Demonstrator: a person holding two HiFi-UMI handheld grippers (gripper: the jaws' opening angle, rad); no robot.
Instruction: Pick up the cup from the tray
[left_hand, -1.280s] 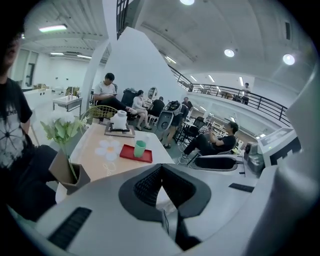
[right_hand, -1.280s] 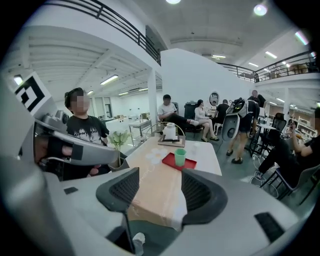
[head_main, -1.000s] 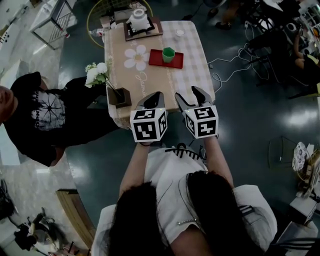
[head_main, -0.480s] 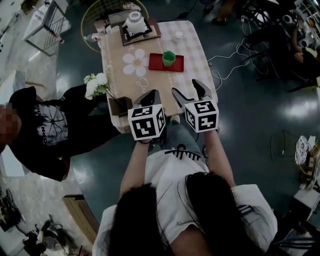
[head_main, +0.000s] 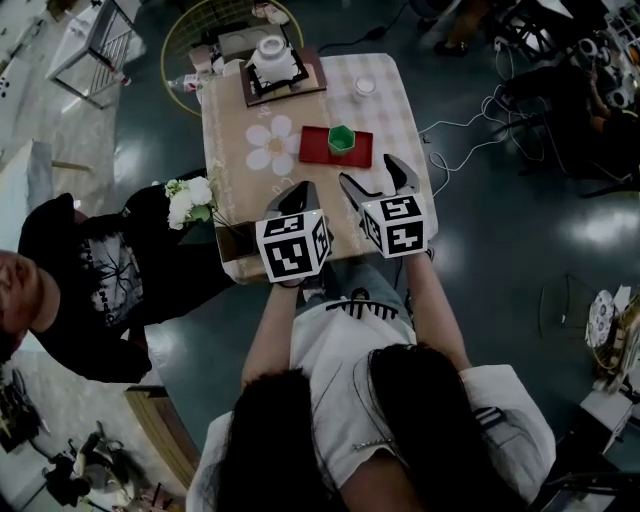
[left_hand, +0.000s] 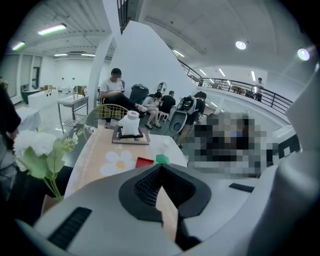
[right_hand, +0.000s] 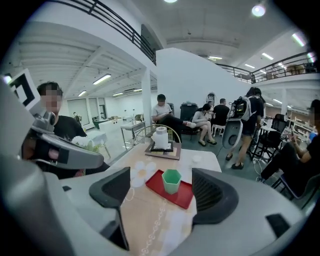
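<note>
A green hexagonal cup (head_main: 342, 139) stands upright on a red tray (head_main: 318, 147) in the middle of the checked table (head_main: 390, 115). My right gripper (head_main: 374, 180) hovers over the table's near edge, well short of the tray. Its jaws have just been opening and stand wide with nothing between them. In the right gripper view the cup (right_hand: 171, 180) and tray (right_hand: 183, 195) lie ahead, framed by the open right gripper (right_hand: 163, 197). My left gripper (head_main: 303, 192) is beside it, jaws shut and empty. In the left gripper view the cup (left_hand: 162, 159) peeks above the shut left gripper (left_hand: 160, 169).
White flowers (head_main: 190, 200) in a brown box vase (head_main: 238, 237) stand at the table's near left corner. At the far end are a tissue roll on a dark tray (head_main: 273, 60) and a small white dish (head_main: 365, 86). A person in black (head_main: 90, 285) sits left. Cables (head_main: 470, 110) lie right.
Both grippers have moved forward to the table's near edge. The right gripper's jaws have spread wider. The left stays shut.
</note>
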